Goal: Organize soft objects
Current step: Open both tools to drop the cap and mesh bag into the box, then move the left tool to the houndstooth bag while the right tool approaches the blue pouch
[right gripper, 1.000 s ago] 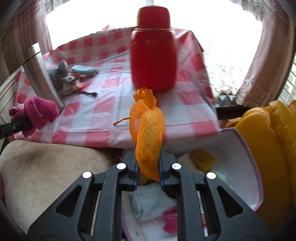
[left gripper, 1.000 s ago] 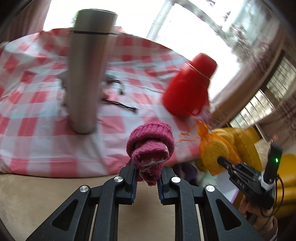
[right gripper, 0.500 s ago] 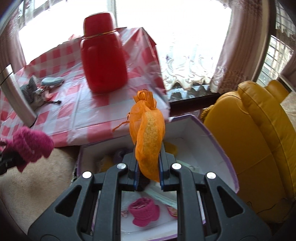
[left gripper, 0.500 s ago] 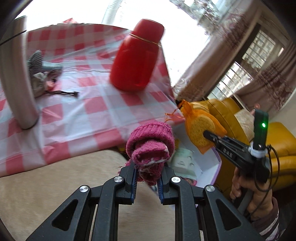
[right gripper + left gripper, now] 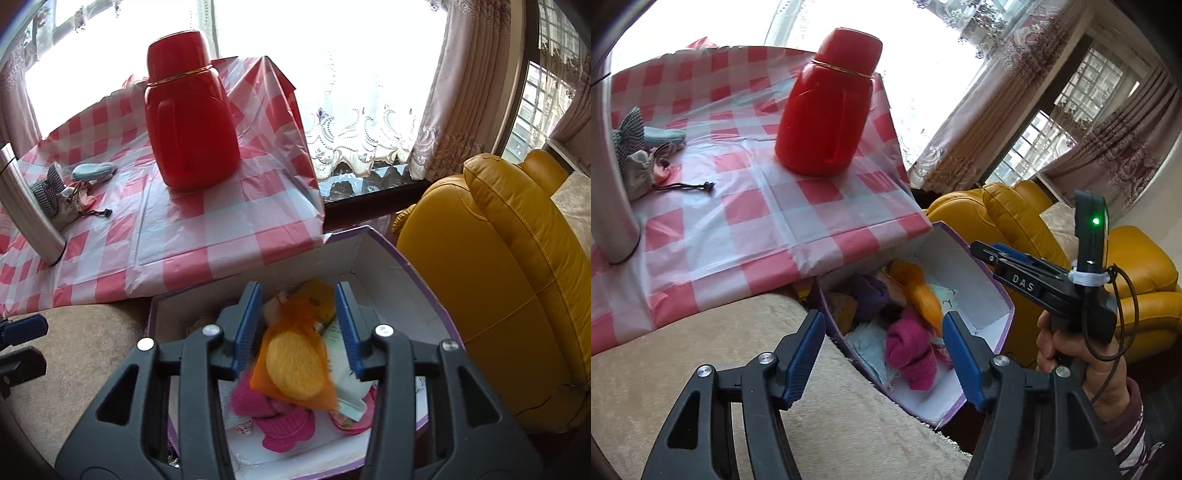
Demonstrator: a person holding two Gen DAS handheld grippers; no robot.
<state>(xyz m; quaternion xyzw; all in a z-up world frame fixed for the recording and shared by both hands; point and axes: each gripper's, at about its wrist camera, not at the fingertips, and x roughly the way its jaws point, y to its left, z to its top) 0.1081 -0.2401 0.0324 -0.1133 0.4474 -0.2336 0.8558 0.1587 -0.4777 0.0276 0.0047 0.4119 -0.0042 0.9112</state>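
Soft objects fill one purple box (image 5: 399, 266): we count one pink knitted sock (image 5: 912, 350) and one orange mesh pouch (image 5: 295, 362) on top. Both our grippers, left (image 5: 882, 350) and right (image 5: 299, 328), hang spread open and empty above them.

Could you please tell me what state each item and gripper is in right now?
left gripper: open, empty, above the box.
right gripper: open, empty.
box: open, holding soft items.
orange mesh pouch: in the box, on top.
pink knitted sock: in the box.
red flask: upright, capped.
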